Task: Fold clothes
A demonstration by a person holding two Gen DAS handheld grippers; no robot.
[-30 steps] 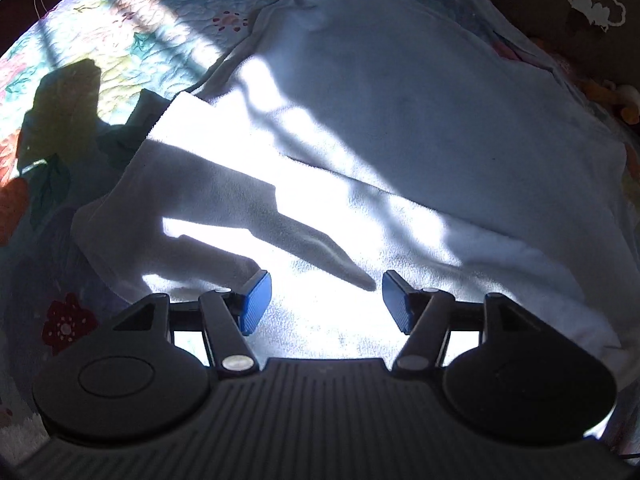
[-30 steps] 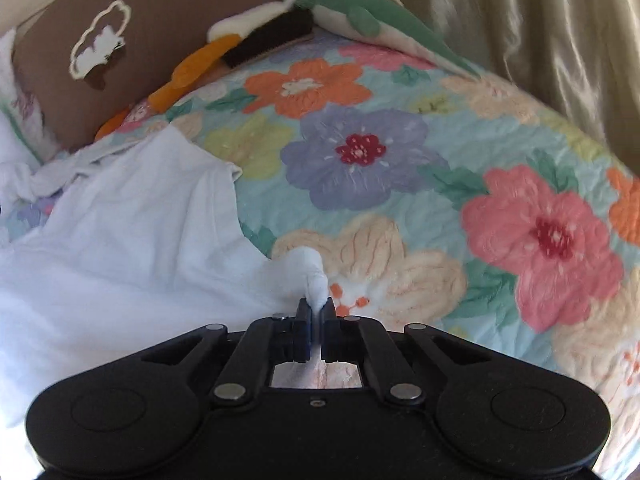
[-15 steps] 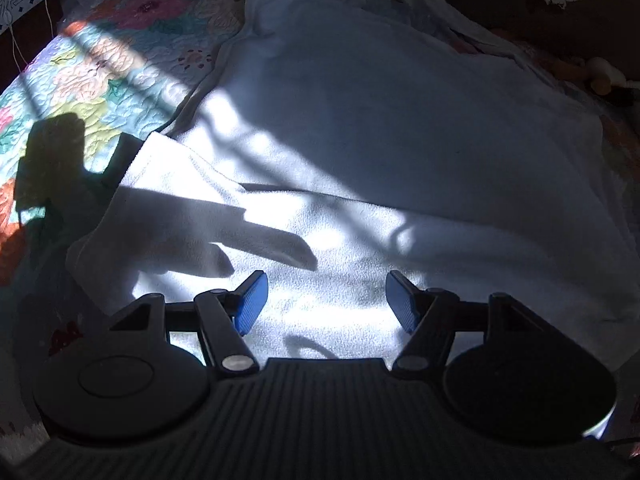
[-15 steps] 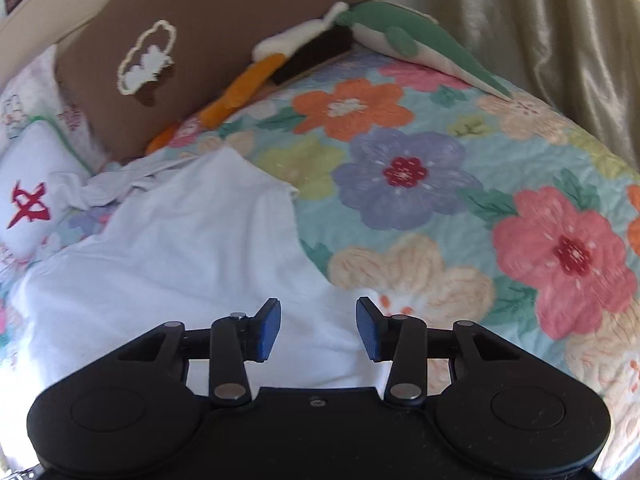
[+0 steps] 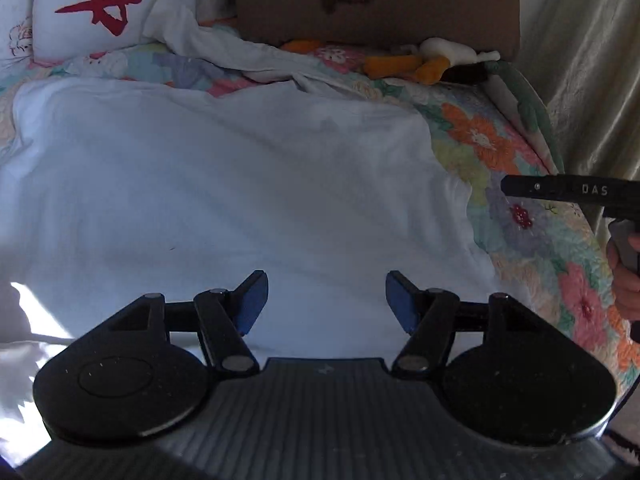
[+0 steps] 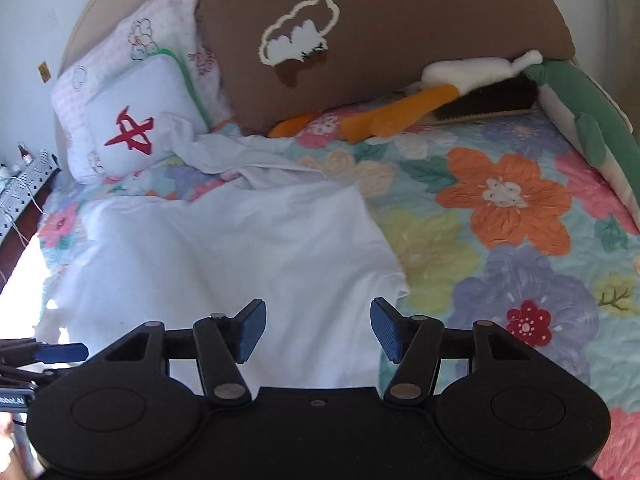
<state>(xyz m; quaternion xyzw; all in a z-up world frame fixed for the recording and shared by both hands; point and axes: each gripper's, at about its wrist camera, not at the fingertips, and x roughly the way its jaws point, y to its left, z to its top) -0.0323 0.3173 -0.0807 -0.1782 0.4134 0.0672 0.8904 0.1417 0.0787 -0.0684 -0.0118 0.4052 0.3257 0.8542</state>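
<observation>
A white garment (image 5: 240,200) lies spread flat on the floral quilt (image 5: 520,216), one sleeve trailing up toward the pillows. My left gripper (image 5: 326,296) hovers over its near part, open, with nothing between the blue pads. In the right wrist view the same garment (image 6: 224,260) fills the left half, its right edge ending on the quilt (image 6: 500,240). My right gripper (image 6: 318,324) hangs above that edge. Its jaws are opening and nothing is between them. A blue fingertip (image 6: 60,352) of the left gripper shows at the lower left.
At the bed's head lean a brown cushion (image 6: 380,40), a white pillow with a red mark (image 6: 136,128) and orange, white and green plush toys (image 6: 440,100). A curtain (image 5: 592,60) hangs at the right. A hand (image 5: 624,280) grips the other tool's handle.
The right gripper has let go of the pinched white cloth corner, opened wide and risen. The left gripper stayed open and swung from the sunlit folded edge toward the pillows.
</observation>
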